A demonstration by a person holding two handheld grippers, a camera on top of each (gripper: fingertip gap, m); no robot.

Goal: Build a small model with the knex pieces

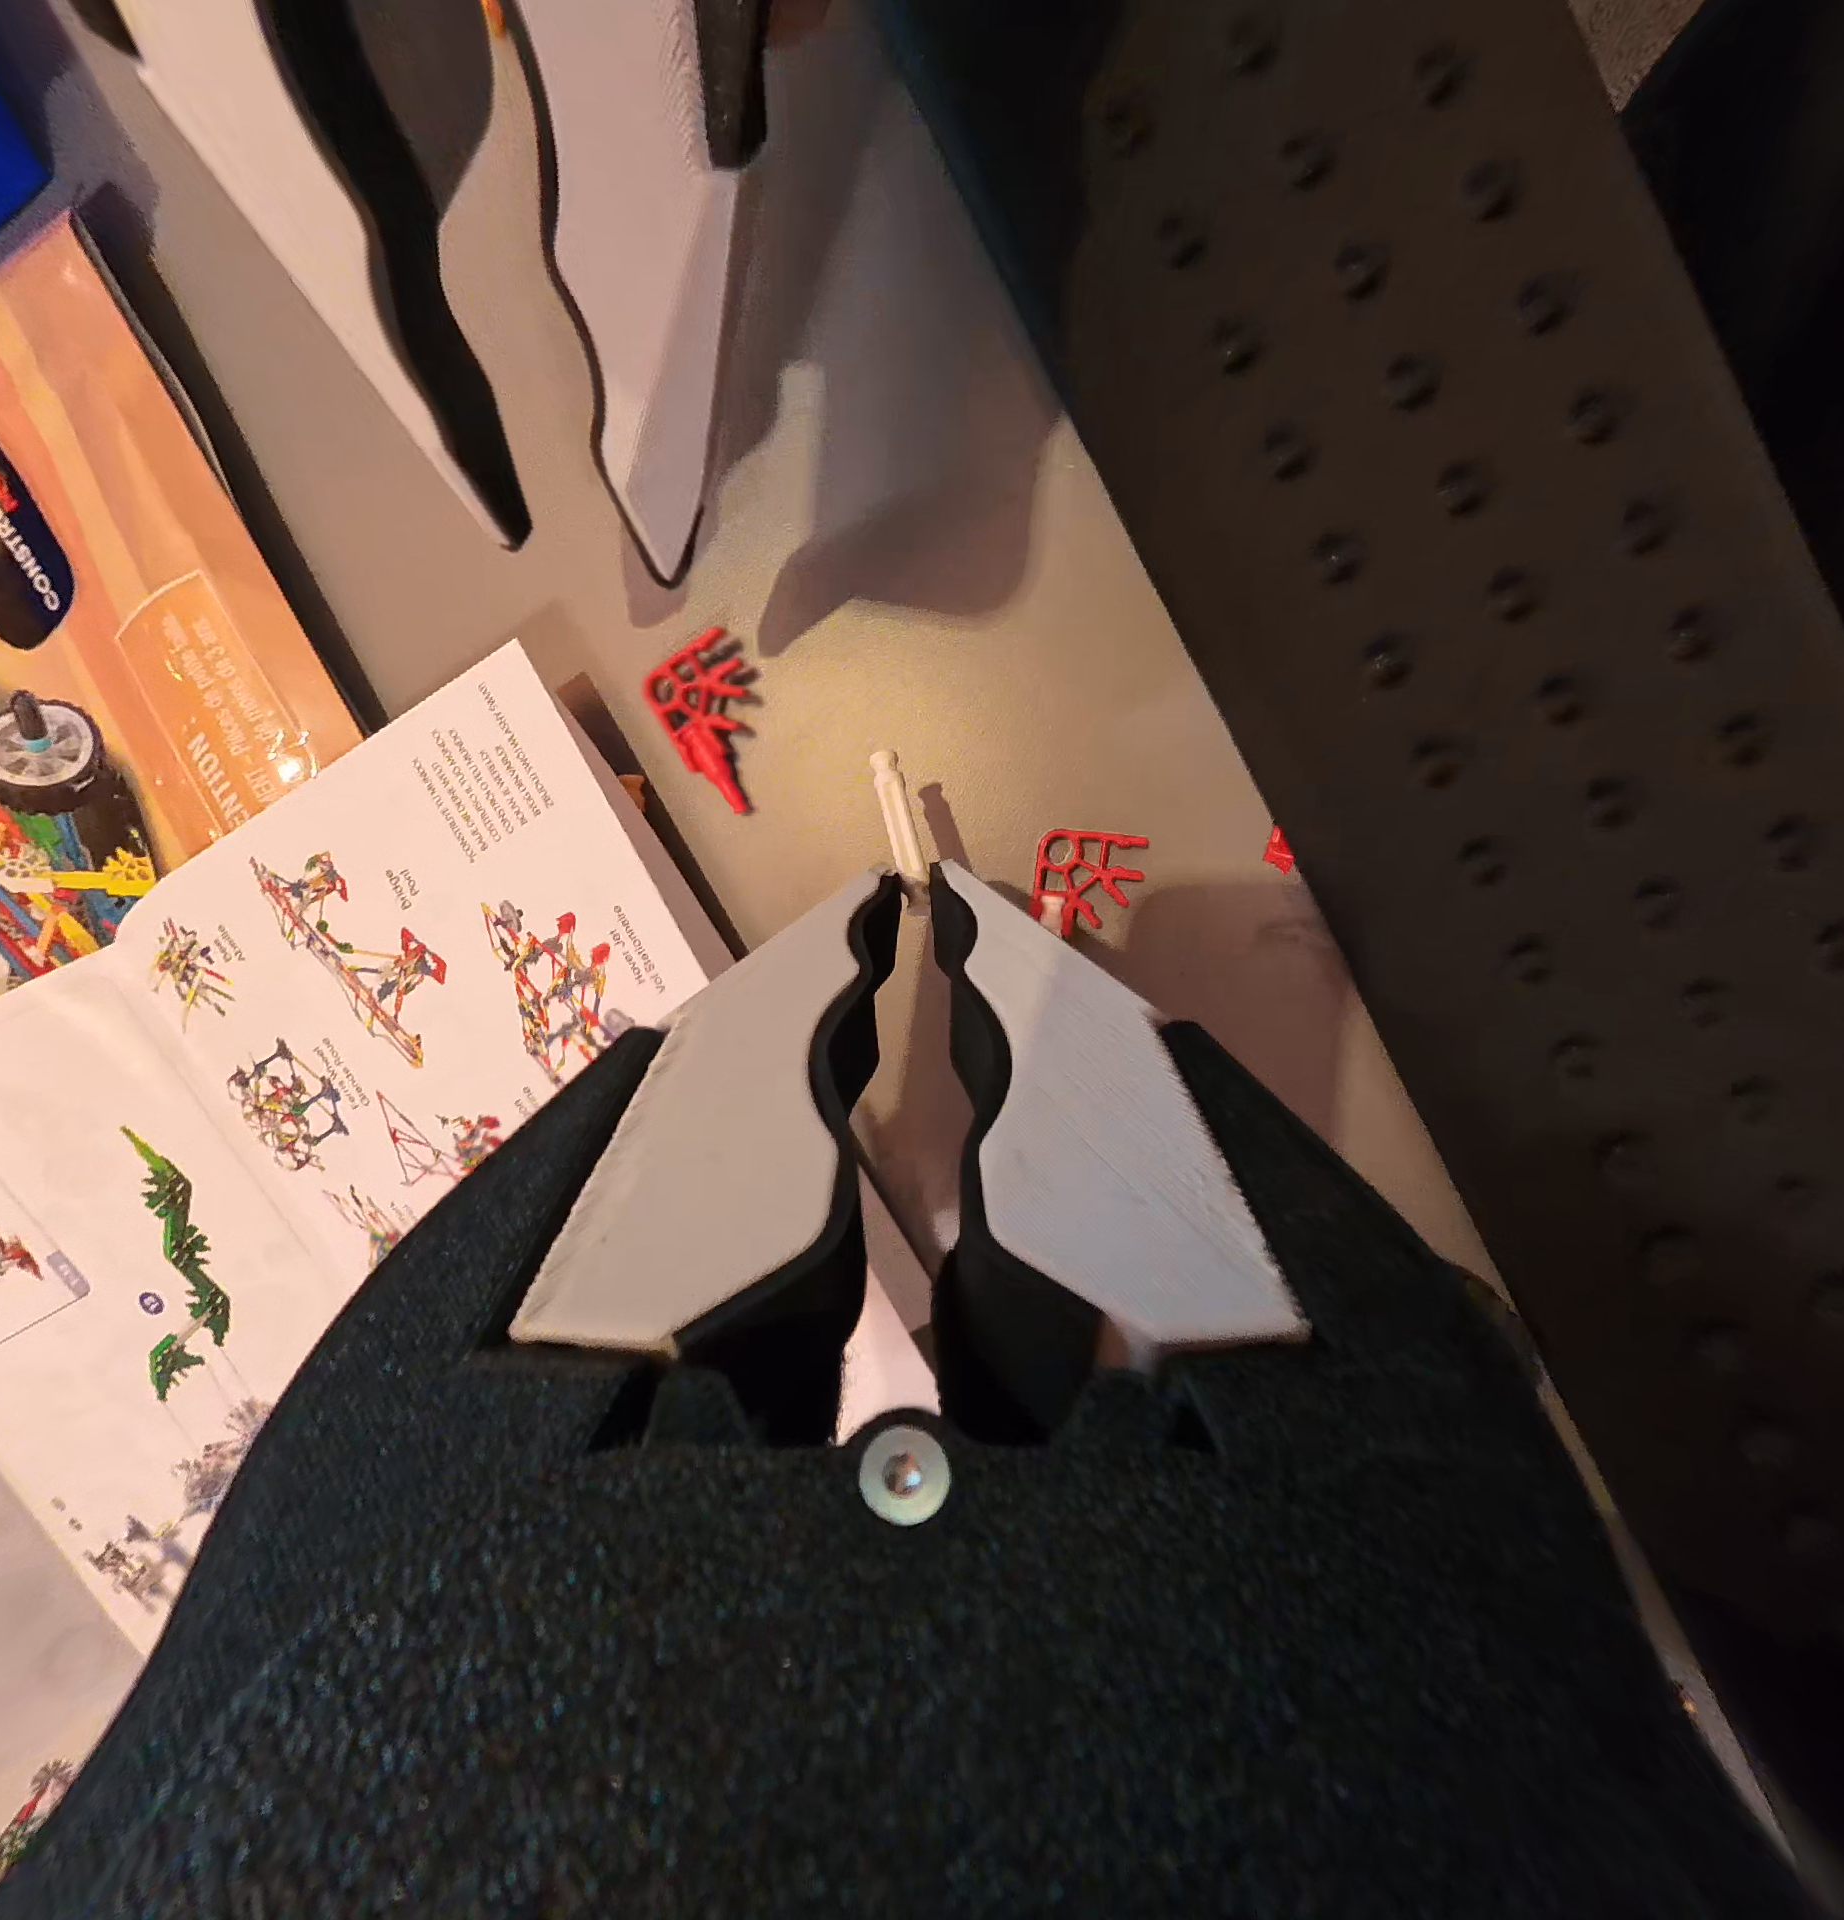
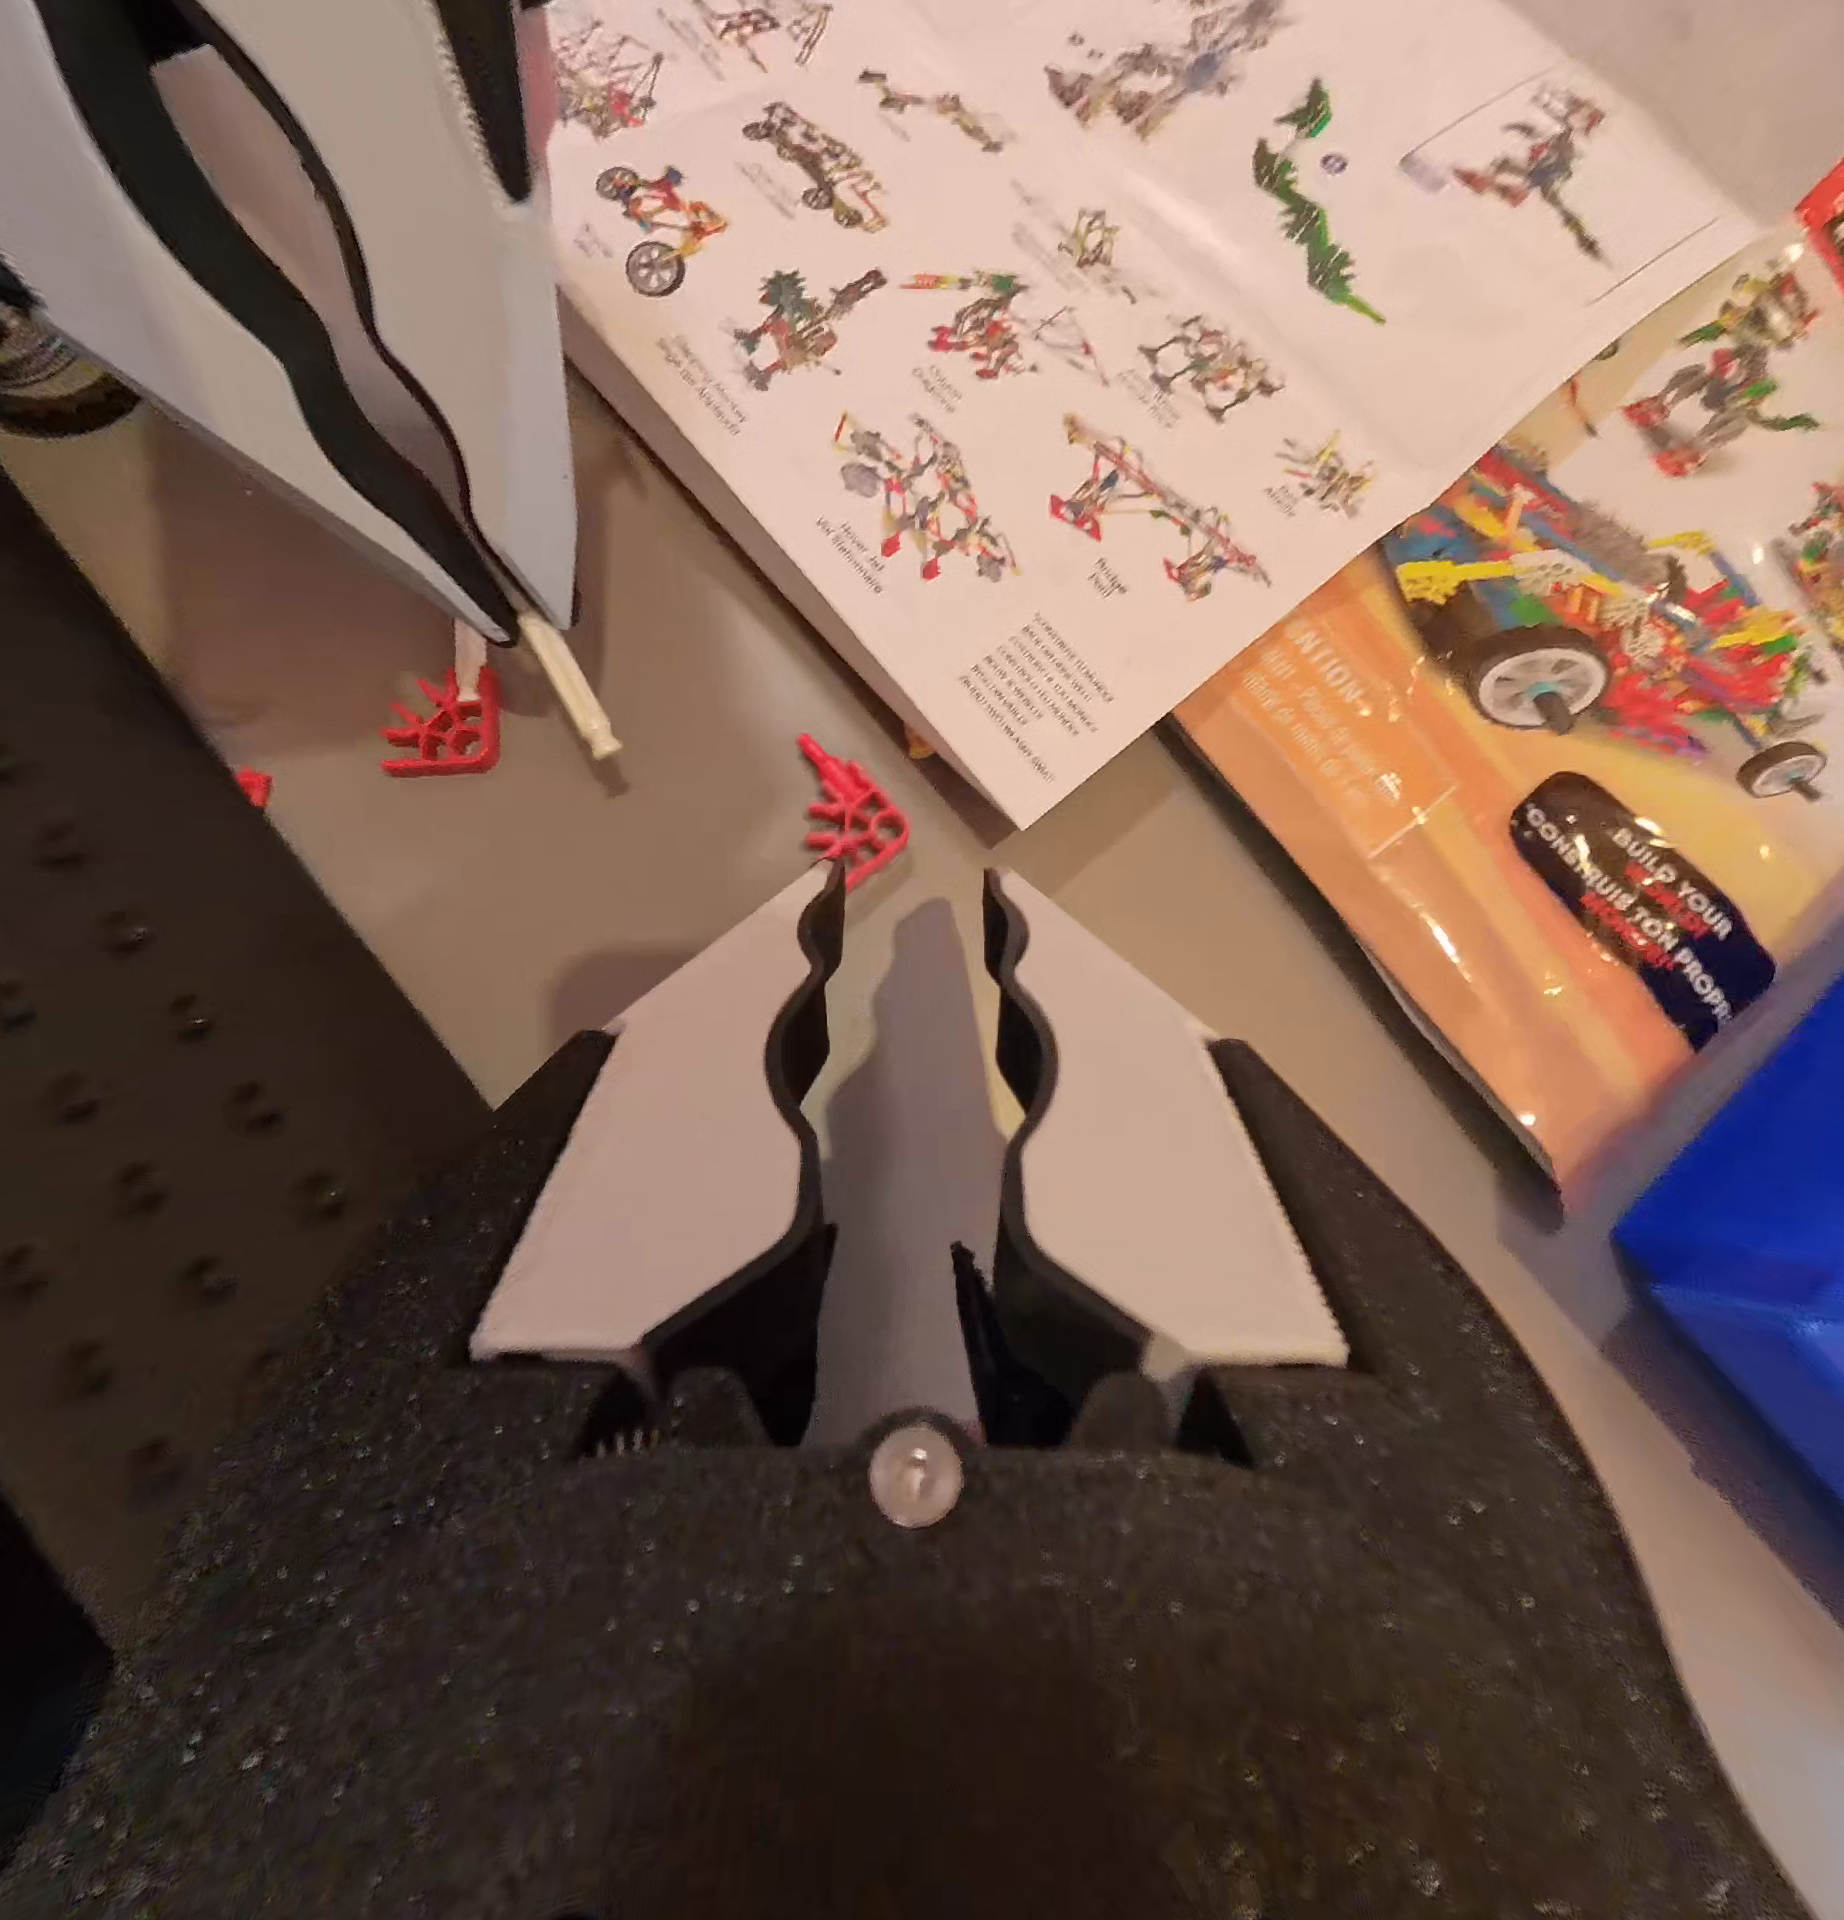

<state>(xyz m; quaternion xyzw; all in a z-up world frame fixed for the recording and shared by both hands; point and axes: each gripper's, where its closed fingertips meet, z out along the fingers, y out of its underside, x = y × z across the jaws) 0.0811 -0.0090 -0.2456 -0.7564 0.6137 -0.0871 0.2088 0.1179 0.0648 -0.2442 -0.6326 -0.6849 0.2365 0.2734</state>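
Observation:
My left gripper (image 1: pixel 915 878) is shut on a short white rod (image 1: pixel 897 816) that sticks out past its tips above the grey table; the same rod (image 2: pixel 575 694) shows in the right wrist view. A red fan-shaped connector with a white rod stub (image 1: pixel 1082 878) lies just right of the left tips, also in the right wrist view (image 2: pixel 445 722). A second red connector (image 1: pixel 705 707) lies ahead, left. My right gripper (image 2: pixel 913 883) is open and empty, its left fingertip (image 2: pixel 830 894) beside that second red connector (image 2: pixel 856 816). The right gripper also shows at the top of the left wrist view (image 1: pixel 585 540).
An open instruction booklet (image 1: pixel 378 935) (image 2: pixel 1053 364) lies over a toy construction set box (image 1: pixel 118 540) (image 2: pixel 1572 779). A black perforated board (image 1: pixel 1469 623) (image 2: pixel 118 987) borders the grey table. A blue bin (image 2: pixel 1780 1247) stands at the right. A small red piece (image 1: pixel 1279 847) lies by the board edge. Across from one pair of fingers to the other is roughly 9 cm.

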